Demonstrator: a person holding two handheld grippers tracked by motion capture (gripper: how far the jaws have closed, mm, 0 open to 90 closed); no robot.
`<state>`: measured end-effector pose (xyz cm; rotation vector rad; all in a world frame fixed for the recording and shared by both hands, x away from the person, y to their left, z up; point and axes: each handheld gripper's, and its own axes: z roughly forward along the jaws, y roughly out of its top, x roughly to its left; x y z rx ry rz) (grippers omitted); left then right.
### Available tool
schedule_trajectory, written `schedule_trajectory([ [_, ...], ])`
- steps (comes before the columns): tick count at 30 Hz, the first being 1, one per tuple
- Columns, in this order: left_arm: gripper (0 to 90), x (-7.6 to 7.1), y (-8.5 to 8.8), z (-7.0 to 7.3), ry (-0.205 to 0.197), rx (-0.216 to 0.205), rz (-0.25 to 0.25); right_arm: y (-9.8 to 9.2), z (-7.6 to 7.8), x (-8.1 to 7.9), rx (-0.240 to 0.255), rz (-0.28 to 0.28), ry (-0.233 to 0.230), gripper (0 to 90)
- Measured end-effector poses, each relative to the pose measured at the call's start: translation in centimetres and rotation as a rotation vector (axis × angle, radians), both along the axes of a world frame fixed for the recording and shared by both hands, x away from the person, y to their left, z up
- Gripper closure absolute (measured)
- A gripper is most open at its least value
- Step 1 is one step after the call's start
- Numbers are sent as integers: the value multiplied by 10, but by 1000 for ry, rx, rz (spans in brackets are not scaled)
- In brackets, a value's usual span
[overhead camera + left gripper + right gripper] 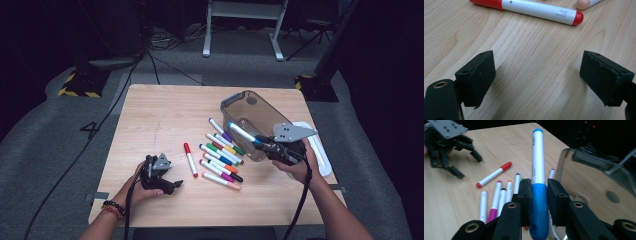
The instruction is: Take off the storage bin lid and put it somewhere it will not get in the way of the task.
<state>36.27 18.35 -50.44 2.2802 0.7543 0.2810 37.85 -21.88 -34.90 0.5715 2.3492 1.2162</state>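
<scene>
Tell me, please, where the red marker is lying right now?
In the high view the red marker lies alone on the table, between the left gripper and the loose marker pile, just left of that pile.

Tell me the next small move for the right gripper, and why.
Probably carry the blue-capped white marker a little further over the clear plastic bin and then open. The right gripper is shut on it, beside the bin's rim; other markers lie on the wooden table.
</scene>
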Motion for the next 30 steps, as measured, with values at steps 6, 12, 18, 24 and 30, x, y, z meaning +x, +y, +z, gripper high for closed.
schedule_trajectory([
  [6, 137, 0, 0, 0, 0, 0, 0, -8, 4, 26, -5, -68, 25, 738],
  [12, 137, 0, 0, 0, 0, -1, 0, -10, 2, 53, -30, -107, 63, 738],
  [18, 137, 0, 0, 0, 0, -1, 0, -8, -7, 76, -50, -120, 116, 738],
  [24, 137, 0, 0, 0, 0, -1, 0, 0, -17, 97, -97, -136, 171, 738],
  [30, 137, 0, 0, 0, 0, -1, 0, 9, -26, 109, -158, -148, 217, 738],
])
